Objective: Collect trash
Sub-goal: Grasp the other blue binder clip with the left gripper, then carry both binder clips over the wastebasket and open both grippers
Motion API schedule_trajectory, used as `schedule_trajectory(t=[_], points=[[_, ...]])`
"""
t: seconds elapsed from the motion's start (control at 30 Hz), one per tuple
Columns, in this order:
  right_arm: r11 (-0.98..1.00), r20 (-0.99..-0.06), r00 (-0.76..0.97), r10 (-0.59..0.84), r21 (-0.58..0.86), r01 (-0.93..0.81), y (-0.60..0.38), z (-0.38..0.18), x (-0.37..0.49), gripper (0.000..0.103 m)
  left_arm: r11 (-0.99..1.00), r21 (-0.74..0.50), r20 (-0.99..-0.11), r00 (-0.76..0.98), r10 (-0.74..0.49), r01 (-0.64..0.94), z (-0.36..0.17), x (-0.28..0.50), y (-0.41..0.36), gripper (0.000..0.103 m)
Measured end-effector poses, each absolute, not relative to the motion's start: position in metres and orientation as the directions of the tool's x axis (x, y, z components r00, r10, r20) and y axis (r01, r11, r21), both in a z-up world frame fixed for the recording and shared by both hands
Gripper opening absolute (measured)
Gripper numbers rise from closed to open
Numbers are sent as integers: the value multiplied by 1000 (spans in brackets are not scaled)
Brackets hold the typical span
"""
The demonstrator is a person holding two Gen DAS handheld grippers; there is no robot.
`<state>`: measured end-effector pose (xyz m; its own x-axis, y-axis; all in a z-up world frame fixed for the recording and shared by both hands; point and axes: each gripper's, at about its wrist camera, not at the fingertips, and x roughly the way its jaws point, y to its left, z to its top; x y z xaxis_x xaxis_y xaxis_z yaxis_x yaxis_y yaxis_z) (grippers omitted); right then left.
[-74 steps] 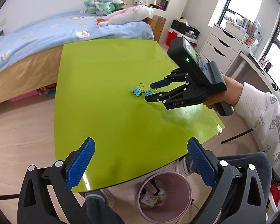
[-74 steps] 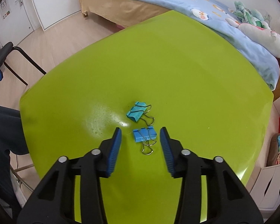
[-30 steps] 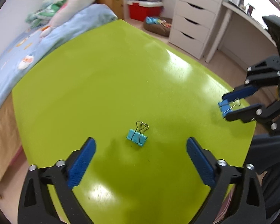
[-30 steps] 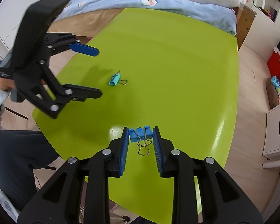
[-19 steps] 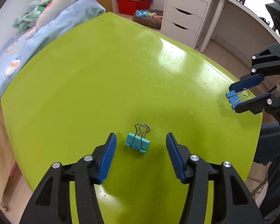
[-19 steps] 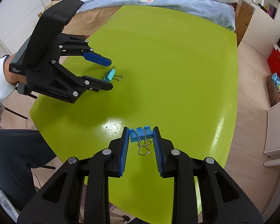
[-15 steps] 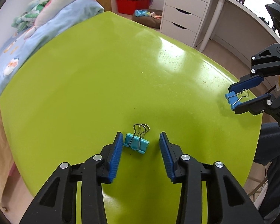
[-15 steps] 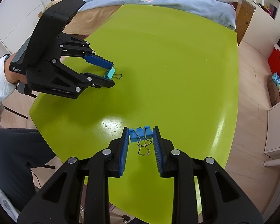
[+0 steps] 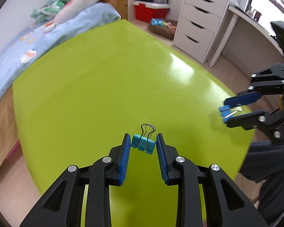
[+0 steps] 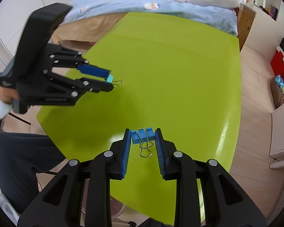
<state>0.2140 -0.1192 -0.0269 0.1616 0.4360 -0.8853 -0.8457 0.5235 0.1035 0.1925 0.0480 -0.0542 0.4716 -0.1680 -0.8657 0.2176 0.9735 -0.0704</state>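
Binder clips are now held in both grippers. Jaws of the left gripper (image 9: 143, 144) have just closed from wide open onto the teal binder clip (image 9: 143, 144), lifting it clear of the green worktop (image 9: 96, 79); the right gripper (image 10: 143, 137) remains clamped on the blue binder clip (image 10: 141, 135). No trash is left on the worktop, so transfer to a bin is judged the next step

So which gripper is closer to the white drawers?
Right. The right gripper, holding a blue clip, sits at the table edge nearest the drawers; the left gripper is farther back.
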Motion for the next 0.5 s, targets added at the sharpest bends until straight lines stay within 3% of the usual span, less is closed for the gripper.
schedule_trajectory(t=[0.5], points=[[520,-823,252,510,61,-852,-164,27,130,26,992,-51,-801,589,-108,113,3,66,11,28]])
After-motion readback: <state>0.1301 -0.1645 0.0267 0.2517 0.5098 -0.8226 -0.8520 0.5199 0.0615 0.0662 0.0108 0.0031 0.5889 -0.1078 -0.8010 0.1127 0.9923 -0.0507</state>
